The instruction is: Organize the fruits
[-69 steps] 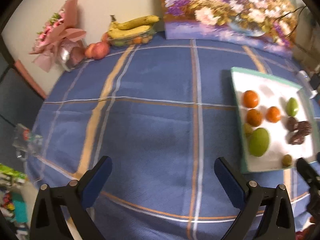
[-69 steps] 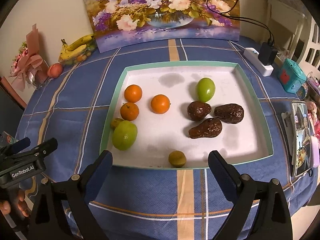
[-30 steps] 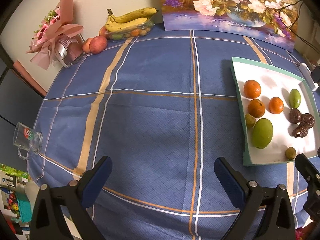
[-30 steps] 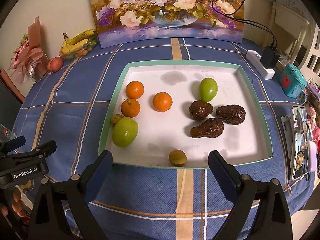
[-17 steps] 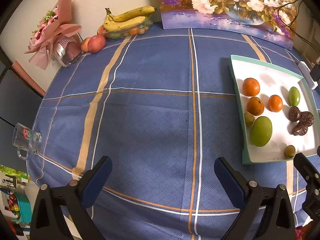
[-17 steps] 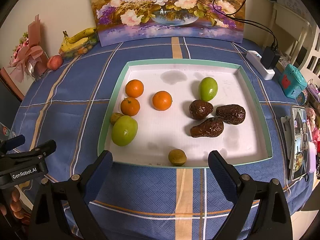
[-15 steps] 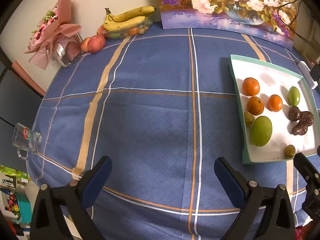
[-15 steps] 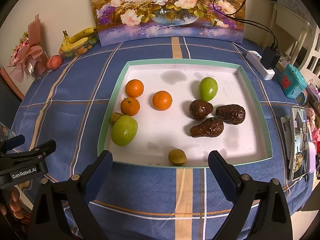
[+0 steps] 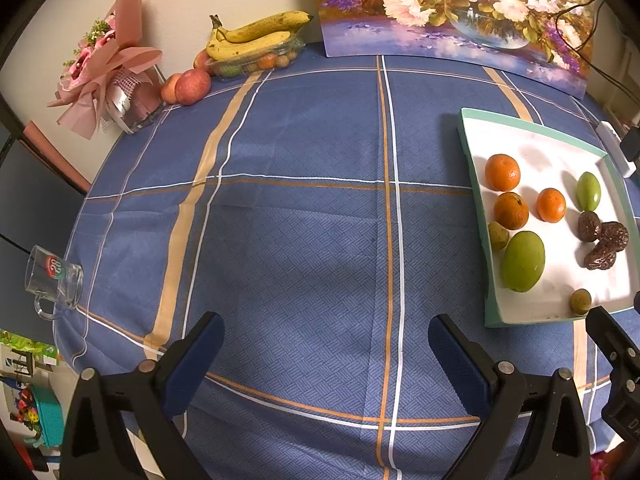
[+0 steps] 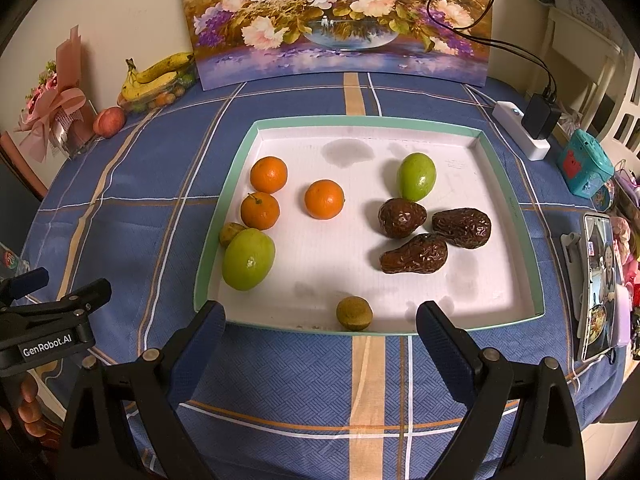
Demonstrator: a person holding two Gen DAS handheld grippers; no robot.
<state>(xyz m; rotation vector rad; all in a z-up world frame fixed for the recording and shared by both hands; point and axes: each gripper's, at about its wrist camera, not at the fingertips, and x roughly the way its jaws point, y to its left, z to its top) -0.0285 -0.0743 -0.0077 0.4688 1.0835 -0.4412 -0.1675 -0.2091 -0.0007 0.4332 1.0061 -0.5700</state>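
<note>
- Two grippers are in view, both with jaws spread wide and holding nothing: the right gripper (image 10: 320,326) hovers at the lower centre of its frame, just short of the near rim of the shallow white tray with the mint-green border (image 10: 512,204); the left gripper (image 9: 326,338) hangs over bare blue checked tablecloth (image 9: 304,240) at lower centre of its frame, well apart from the tray.
- Fruit lies loose on the tray: three round oranges (image 10: 324,199) centre-left, a large green mango (image 10: 248,259) at the left wall, a smaller green mango (image 10: 416,177) upper right, three wrinkled dark-brown fruits (image 10: 414,260) touching one another.
- Risk: the small round olive-brown fruit (image 10: 354,313) sits against the near rim; a low approach may strike the rim and shove the tray.
- Risk: round fruit is likely to roll if pinched off-centre.
- Risk: the clustered brown fruits leave little finger room; neighbours may be dragged.
- Risk: another small olive fruit (image 10: 231,233) is wedged between mango and wall, poorly reachable.
</note>
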